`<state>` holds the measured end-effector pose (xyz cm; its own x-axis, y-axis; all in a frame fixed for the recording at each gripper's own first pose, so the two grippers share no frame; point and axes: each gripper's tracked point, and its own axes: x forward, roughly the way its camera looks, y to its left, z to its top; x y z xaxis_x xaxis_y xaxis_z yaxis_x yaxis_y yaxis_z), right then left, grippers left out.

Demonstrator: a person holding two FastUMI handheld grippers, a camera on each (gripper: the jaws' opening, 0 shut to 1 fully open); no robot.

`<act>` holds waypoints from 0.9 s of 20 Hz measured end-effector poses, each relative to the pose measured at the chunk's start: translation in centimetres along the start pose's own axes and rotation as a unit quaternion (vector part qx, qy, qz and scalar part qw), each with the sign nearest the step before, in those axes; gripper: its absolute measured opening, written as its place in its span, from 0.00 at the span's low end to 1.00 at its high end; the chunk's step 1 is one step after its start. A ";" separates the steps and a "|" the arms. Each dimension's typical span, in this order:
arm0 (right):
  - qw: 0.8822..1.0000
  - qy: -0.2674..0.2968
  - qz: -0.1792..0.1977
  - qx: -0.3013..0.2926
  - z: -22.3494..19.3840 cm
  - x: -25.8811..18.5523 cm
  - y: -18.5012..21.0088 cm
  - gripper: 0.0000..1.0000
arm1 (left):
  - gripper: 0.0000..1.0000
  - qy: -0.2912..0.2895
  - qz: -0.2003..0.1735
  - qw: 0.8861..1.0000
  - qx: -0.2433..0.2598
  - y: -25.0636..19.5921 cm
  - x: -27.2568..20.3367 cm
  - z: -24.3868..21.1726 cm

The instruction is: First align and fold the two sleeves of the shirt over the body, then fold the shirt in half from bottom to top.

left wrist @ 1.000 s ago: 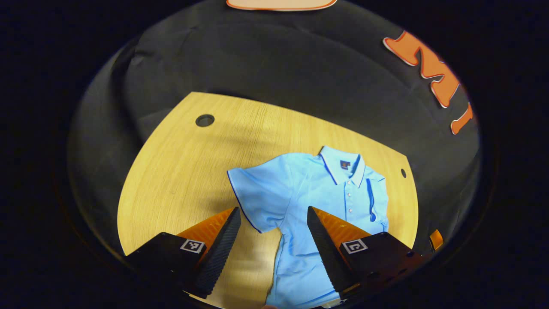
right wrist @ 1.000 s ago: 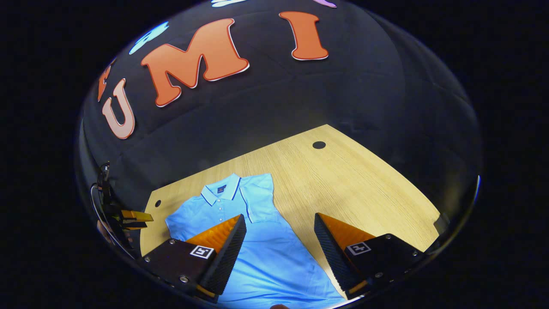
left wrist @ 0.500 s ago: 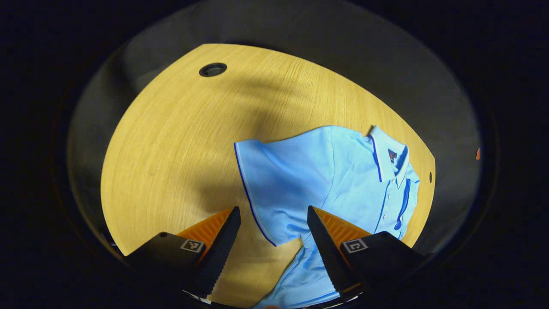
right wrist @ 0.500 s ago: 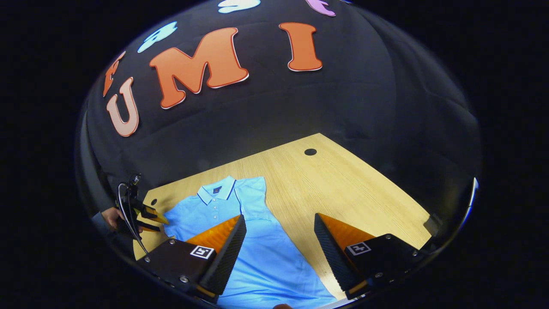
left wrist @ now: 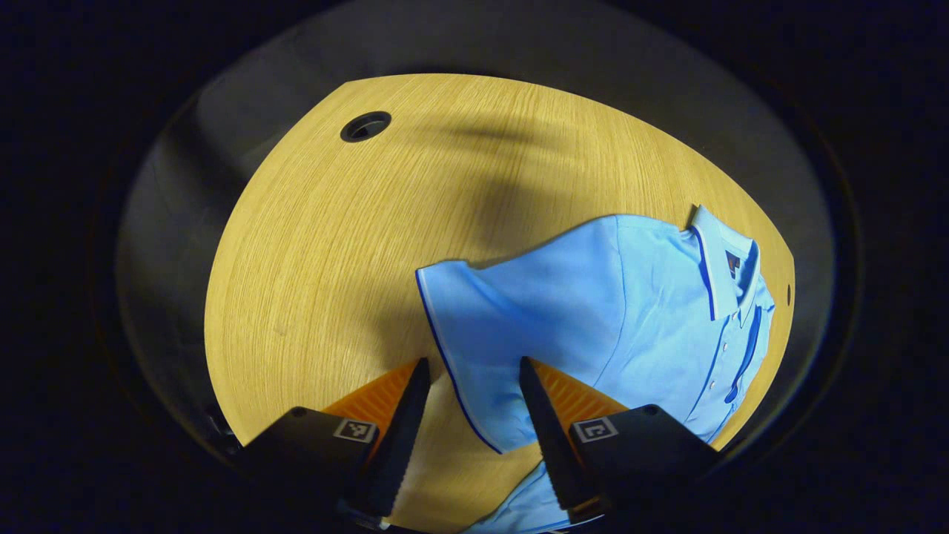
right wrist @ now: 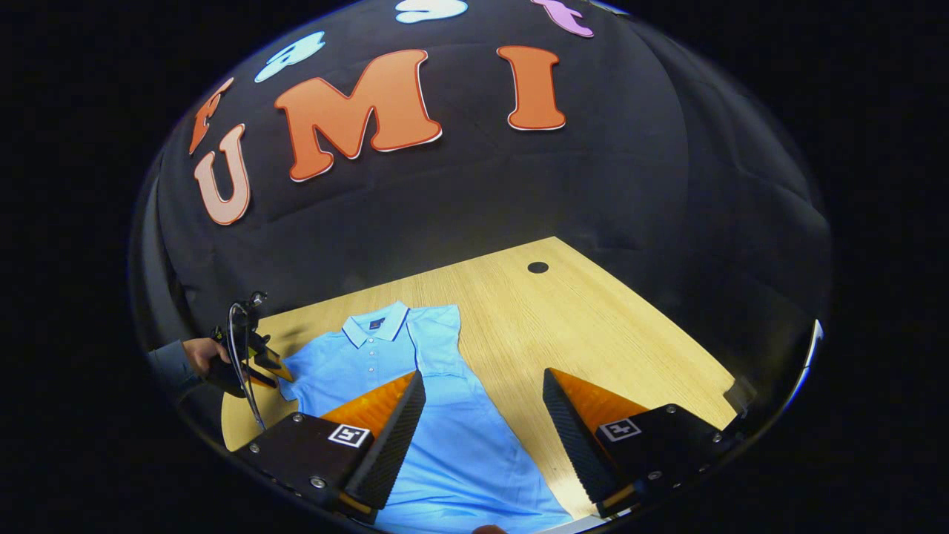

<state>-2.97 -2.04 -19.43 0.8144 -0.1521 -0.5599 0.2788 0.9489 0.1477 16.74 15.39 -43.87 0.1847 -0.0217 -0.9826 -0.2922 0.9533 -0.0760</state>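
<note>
One sleeve (left wrist: 482,356) lies unfolded between your left gripper (left wrist: 471,408) fingers, which stand wide. The shirt (right wrist: 415,400) is flat on the table (right wrist: 593,326). Soft, light cloth: pinch the hem edge. Right gripper (right wrist: 482,423) wide, empty.

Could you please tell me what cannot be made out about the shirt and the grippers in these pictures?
- Light blue polo shirt: hem cut off by the left gripper view's lower edge.
- Shirt's lower left side, right gripper view: hidden behind the right gripper.
- Left gripper, right gripper view: too small to tell how its jaws stand.
- Chest logo: too small.
</note>
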 end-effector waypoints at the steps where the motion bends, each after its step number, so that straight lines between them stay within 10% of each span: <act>1: 1.000 0.004 0.000 0.001 -0.4 0.2 0.1 0.97 | 0.73 -0.004 0.000 1.000 0.001 -0.1 0.0 0.3; 8: 1.000 -0.008 0.006 -0.002 0.4 0.6 0.2 0.97 | 0.11 -0.014 -0.046 0.999 0.023 -2.4 -0.3 0.1; 18: 1.000 -0.013 0.009 -0.006 0.4 -0.7 -0.6 0.97 | 0.10 -0.110 -0.101 0.979 0.137 -9.7 -5.1 2.7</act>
<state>-3.50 -2.65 -18.78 0.8328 -0.1422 -0.5350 0.2583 0.9546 0.1484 21.19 7.07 -37.64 0.4194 -0.1815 -0.8895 0.0279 0.9819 -0.1872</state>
